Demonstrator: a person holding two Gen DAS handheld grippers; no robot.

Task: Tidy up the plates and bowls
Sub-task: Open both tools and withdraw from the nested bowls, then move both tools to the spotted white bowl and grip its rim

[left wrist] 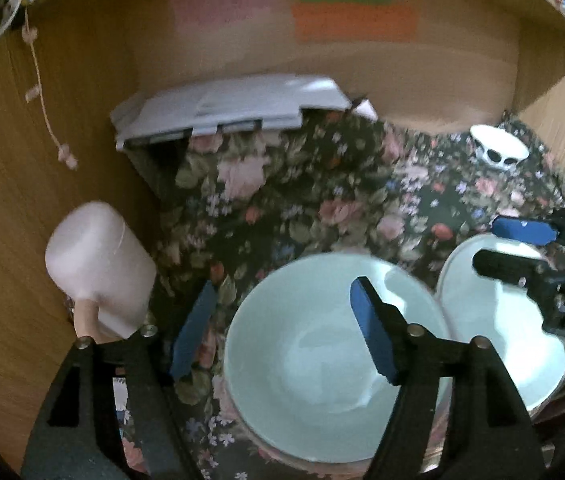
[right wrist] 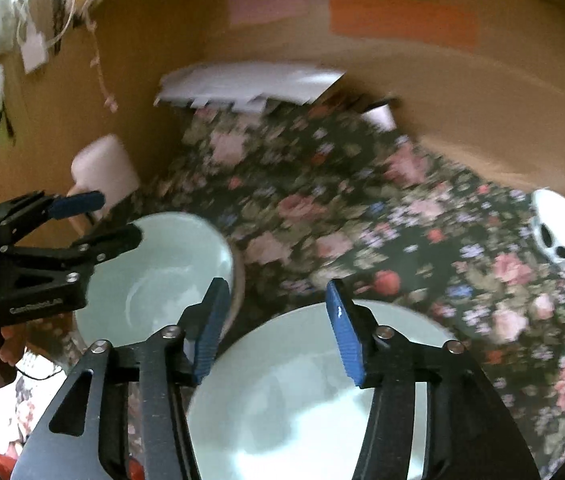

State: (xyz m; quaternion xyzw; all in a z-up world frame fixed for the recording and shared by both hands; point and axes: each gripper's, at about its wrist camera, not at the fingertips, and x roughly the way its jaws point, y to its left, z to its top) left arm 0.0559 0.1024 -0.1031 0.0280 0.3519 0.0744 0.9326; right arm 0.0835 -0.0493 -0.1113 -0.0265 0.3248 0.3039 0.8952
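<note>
Two pale green bowls sit side by side on a dark floral cloth (left wrist: pixel 302 200). In the left wrist view my left gripper (left wrist: pixel 282 328) is open, its jaws straddling the left edge of the left bowl (left wrist: pixel 314 360); the right finger hangs over the bowl's inside. The right bowl (left wrist: pixel 494 320) lies beside it, with my right gripper (left wrist: pixel 498 244) over its far rim. In the right wrist view my right gripper (right wrist: pixel 278 316) is open above the right bowl (right wrist: pixel 302 408); the left bowl (right wrist: pixel 162 268) and left gripper (right wrist: pixel 110 216) show at left.
A small white bowl with dark oval marks (left wrist: pixel 498 146) (right wrist: pixel 562 232) stands at the far right. A pink jug (left wrist: pixel 98 264) (right wrist: pixel 106 172) lies against the left wooden wall. A white folded box (left wrist: pixel 226 108) leans at the back. Wooden walls enclose the space.
</note>
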